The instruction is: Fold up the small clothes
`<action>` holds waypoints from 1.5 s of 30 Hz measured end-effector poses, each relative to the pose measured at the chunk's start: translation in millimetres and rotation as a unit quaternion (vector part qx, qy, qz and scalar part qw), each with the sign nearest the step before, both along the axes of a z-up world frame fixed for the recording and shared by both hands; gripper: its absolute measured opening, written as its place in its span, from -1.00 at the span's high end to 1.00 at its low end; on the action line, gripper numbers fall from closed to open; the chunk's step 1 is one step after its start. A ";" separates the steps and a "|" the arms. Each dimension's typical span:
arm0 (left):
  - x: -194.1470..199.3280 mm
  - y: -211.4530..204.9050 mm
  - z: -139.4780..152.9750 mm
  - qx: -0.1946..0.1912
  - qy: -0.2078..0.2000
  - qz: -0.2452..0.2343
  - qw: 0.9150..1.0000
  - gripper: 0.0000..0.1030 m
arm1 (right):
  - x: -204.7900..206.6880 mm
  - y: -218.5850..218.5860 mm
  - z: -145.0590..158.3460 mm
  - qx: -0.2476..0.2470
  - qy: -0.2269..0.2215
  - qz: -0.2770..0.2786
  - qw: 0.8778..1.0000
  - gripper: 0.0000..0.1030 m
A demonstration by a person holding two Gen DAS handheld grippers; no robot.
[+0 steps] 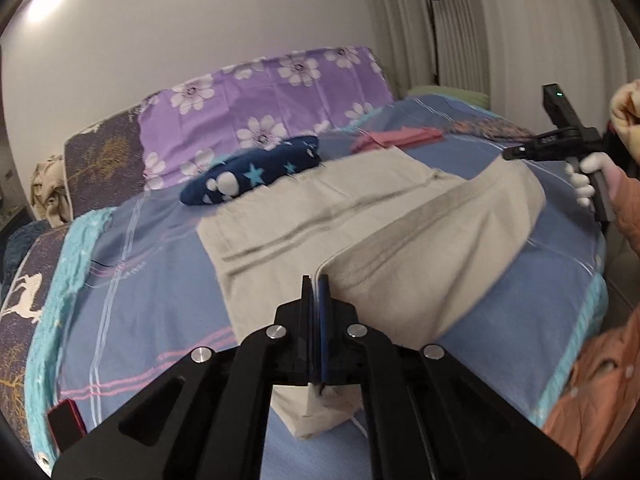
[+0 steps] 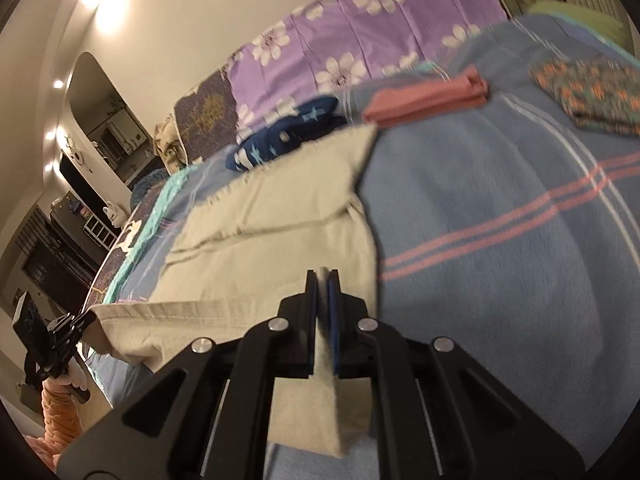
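The left gripper [image 1: 316, 284] points across the bed [image 1: 160, 280] from its near edge, its fingers pressed together on a fold of the beige garment [image 1: 340, 216], cloth showing beneath them; the right gripper [image 2: 323, 280] likewise has its fingers clamped on an edge of the same garment [image 2: 280, 216], a strip of beige cloth caught between the blue pads [image 2: 333, 320] and hanging below; in the left view the right gripper [image 1: 516, 154] reaches in from the bed's right side, held by a white-gloved hand [image 1: 588, 178] in an orange sleeve, and in the right view the left gripper [image 2: 86, 322] grips the garment's corner at the bed's near left edge; the garment lies across the middle of the bed, partly lifted into a raised fold between the two grippers, its far part flat on the blue plaid cover; a navy star-print piece [image 1: 252, 172] lies just beyond the garment's far edge, touching or nearly touching it, in front of the purple flowered pillow [image 1: 272, 96] at the head of the bed; a folded pink piece [image 2: 428, 100] lies toward the far right, near the garment's far corner; a patterned piece [image 2: 592, 96] lies further right, apart from the pink one; a red flat object [image 1: 66, 424] sits at the near left corner of the bed.
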State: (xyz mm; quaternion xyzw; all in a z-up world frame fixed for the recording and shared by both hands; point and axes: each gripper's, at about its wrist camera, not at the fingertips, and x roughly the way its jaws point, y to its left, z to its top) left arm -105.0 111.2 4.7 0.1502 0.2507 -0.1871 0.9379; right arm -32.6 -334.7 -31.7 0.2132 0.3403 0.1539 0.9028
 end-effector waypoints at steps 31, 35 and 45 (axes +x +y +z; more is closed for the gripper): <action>342.5 -9.4 -6.0 0.079 0.060 0.090 0.991 0.95 | 302.8 39.2 30.4 -0.128 -0.006 -0.030 0.991 0.90; 371.8 -12.5 -56.0 0.113 0.103 0.099 0.983 0.85 | 334.9 51.7 -12.9 -0.164 0.034 -0.026 0.986 0.90; 366.4 2.0 -61.2 0.140 0.076 0.126 0.979 0.29 | 317.3 47.1 -36.5 -0.190 0.056 -0.039 0.979 0.70</action>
